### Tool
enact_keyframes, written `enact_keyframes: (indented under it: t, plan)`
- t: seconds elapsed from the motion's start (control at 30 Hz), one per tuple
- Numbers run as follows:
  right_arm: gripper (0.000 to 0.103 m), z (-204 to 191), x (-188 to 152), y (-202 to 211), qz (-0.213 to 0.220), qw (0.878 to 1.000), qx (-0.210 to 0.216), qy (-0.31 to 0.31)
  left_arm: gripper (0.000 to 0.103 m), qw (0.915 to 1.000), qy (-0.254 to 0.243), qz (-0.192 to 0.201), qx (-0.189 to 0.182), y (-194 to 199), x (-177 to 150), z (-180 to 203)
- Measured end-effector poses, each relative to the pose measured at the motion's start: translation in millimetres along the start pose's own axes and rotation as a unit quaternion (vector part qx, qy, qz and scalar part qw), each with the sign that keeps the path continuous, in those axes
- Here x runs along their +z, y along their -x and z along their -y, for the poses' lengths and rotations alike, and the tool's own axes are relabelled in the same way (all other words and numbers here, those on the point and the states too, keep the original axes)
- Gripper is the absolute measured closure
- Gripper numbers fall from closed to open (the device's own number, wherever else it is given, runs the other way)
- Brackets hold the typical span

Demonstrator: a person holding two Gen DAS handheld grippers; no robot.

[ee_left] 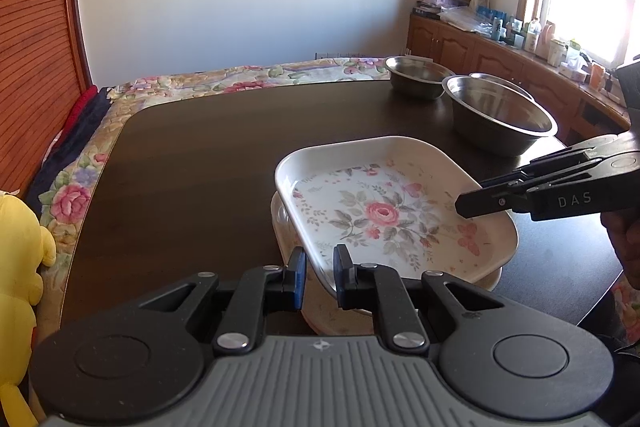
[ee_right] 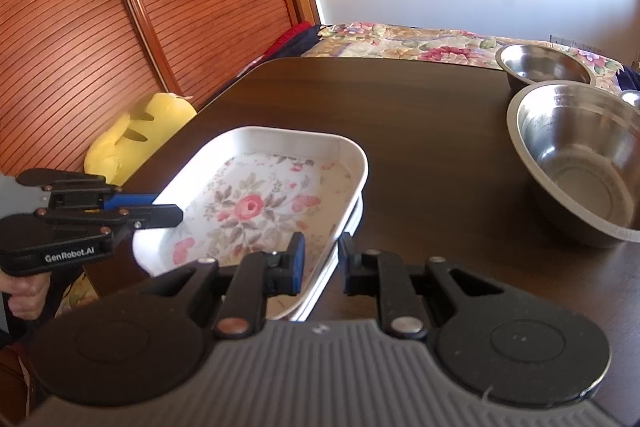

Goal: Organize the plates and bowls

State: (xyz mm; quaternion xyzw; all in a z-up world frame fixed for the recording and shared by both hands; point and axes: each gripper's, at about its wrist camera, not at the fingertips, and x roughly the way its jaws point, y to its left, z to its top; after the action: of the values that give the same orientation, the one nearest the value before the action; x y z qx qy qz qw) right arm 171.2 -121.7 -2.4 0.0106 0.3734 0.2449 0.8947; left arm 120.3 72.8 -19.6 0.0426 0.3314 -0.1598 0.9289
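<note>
Floral plate point(ee_left: 384, 211) on the stack — both my grippers at its rim.

Left gripper point(ee_left: 320, 273) and right gripper point(ee_right: 322, 263) straddle opposite edges, part-open, not clamped — glossy, stiff, breakable.

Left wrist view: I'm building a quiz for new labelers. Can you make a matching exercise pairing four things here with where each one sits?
Things:
1. floral plate
2. large steel bowl
3. small steel bowl
4. yellow plush toy

Places:
A. off the table, beside its edge
B. near the table's far edge
C. on top of a lower plate
D. between the plates and the small bowl

Pairs: 1-C, 2-D, 3-B, 4-A
</note>
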Motion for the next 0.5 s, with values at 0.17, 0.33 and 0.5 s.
enact_keyframes:
  t: [0.17, 0.33, 0.5]
  plan:
    - [0.083, 1.3, -1.8, -0.4, -0.001, 1.0, 0.004, -0.004, 0.087, 1.0, 0.001, -0.003, 0.002, -1.1, 0.1, -1.5]
    - [0.083, -0.9, 0.5, -1.0, -0.002, 1.0, 0.004, -0.003, 0.087, 1.0, 0.0, -0.003, 0.003, -2.4, 0.6, -0.6]
    - [0.083, -2.3, 0.3, -1.3, 0.0, 1.0, 0.004, -0.002, 0.087, 1.0, -0.004, -0.002, 0.007, -4.2, -0.3, 0.6]
